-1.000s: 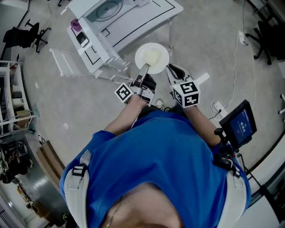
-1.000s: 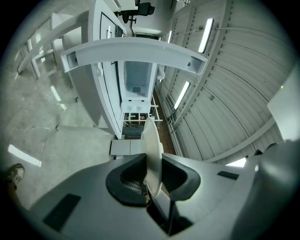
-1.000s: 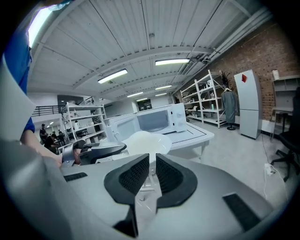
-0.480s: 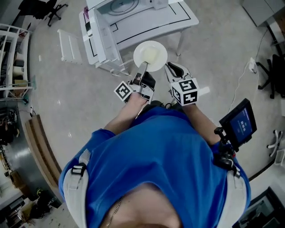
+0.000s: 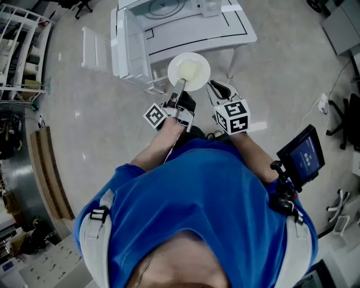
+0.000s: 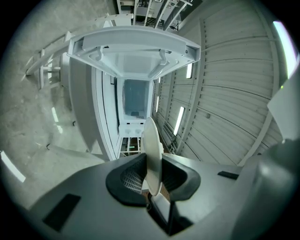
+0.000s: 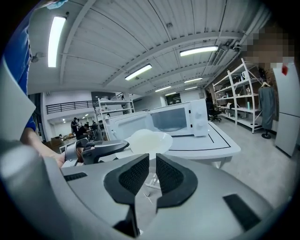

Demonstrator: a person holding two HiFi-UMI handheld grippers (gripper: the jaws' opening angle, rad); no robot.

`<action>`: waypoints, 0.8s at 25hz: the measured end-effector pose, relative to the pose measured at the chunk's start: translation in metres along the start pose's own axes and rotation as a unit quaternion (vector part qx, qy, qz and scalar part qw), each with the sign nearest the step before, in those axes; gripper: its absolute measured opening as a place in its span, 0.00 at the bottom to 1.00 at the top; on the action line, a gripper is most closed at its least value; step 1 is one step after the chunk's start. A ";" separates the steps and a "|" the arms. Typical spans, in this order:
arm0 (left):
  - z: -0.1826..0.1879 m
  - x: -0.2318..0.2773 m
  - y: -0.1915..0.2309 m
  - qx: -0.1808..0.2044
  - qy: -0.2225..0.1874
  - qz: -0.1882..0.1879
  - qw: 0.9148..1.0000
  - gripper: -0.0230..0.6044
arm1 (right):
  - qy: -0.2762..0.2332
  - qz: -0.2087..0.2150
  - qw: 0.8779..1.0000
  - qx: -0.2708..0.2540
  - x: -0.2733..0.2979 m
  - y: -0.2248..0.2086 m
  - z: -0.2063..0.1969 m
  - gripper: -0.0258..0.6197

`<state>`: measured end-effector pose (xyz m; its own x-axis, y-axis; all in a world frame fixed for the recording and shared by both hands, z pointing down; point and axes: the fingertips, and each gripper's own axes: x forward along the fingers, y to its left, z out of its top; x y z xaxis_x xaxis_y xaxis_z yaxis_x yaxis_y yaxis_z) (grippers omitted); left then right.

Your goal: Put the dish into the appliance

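Before the open microwave point(image 5: 163, 8), the dish point(image 5: 189, 71) is gripped by its rim in the left gripper point(image 5: 180, 85) — the right gripper point(image 5: 215, 88), jaws slightly apart, is left empty. The dish should be held level and guided squarely through the opening, clear of the door point(image 5: 127, 44).

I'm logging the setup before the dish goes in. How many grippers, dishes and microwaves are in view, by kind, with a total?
grippers: 2 (left gripper, right gripper)
dish: 1
microwave: 1
total: 4
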<state>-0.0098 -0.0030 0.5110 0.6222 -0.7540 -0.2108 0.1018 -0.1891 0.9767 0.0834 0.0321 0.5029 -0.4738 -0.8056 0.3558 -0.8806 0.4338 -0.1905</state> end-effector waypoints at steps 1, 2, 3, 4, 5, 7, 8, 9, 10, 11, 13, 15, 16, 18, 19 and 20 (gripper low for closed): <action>-0.005 0.007 0.001 0.002 -0.005 0.002 1.000 0.15 | 0.001 0.005 1.000 -0.001 -0.001 -0.009 0.002 0.07; -0.007 0.010 0.001 0.003 -0.009 0.003 1.000 0.15 | 0.001 0.009 1.000 0.000 -0.001 -0.013 0.002 0.07; -0.006 0.009 0.001 0.003 -0.012 0.005 1.000 0.15 | 0.003 0.012 1.000 0.000 0.001 -0.012 0.002 0.07; -0.004 0.004 0.001 0.004 -0.014 0.006 1.000 0.15 | 0.004 0.014 1.000 0.000 0.003 -0.008 0.000 0.07; -0.001 -0.001 0.001 0.004 -0.016 0.007 1.000 0.15 | 0.005 0.015 1.000 0.000 0.005 -0.003 0.000 0.07; 0.002 0.002 0.002 0.006 -0.020 0.008 1.000 0.15 | 0.005 0.018 1.000 0.000 0.009 -0.005 0.002 0.07; 0.001 0.010 0.004 0.007 -0.022 0.009 1.000 0.15 | 0.004 0.019 1.000 0.000 0.010 -0.013 0.004 0.07; -0.001 0.020 0.006 0.007 -0.024 0.009 1.000 0.15 | 0.004 0.019 1.000 0.001 0.012 -0.022 0.007 0.07; -0.003 0.028 0.009 0.006 -0.026 0.009 1.000 0.15 | 0.005 0.020 1.000 0.001 0.014 -0.030 0.009 0.07; -0.003 0.034 0.012 0.004 -0.029 0.009 1.000 0.15 | 0.006 0.020 1.000 0.001 0.016 -0.037 0.010 0.07; 0.000 0.044 0.017 0.000 -0.032 0.008 0.999 0.15 | 0.008 0.020 1.000 0.000 0.023 -0.046 0.011 0.07; 0.006 0.054 0.023 -0.001 -0.034 0.011 0.999 0.15 | 0.011 0.020 1.000 0.002 0.032 -0.054 0.013 0.07; 0.009 0.060 0.025 -0.001 -0.035 0.013 0.999 0.15 | 0.012 0.021 1.000 0.003 0.037 -0.058 0.016 0.07; 0.016 0.072 0.030 0.001 -0.039 0.015 0.999 0.15 | 0.013 0.024 1.000 0.002 0.046 -0.066 0.022 0.07; 0.020 0.078 0.032 0.004 -0.042 0.015 0.999 0.15 | 0.014 0.026 1.000 0.001 0.051 -0.070 0.025 0.07; 0.024 0.085 0.035 0.005 -0.045 0.016 0.999 0.15 | 0.014 0.027 1.000 0.000 0.057 -0.074 0.028 0.07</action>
<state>0.0280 -0.0884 0.5262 0.5525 -0.8131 -0.1833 0.0747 -0.1707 0.9825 0.1219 -0.0574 0.5114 -0.5212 -0.7692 0.3697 -0.8533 0.4770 -0.2105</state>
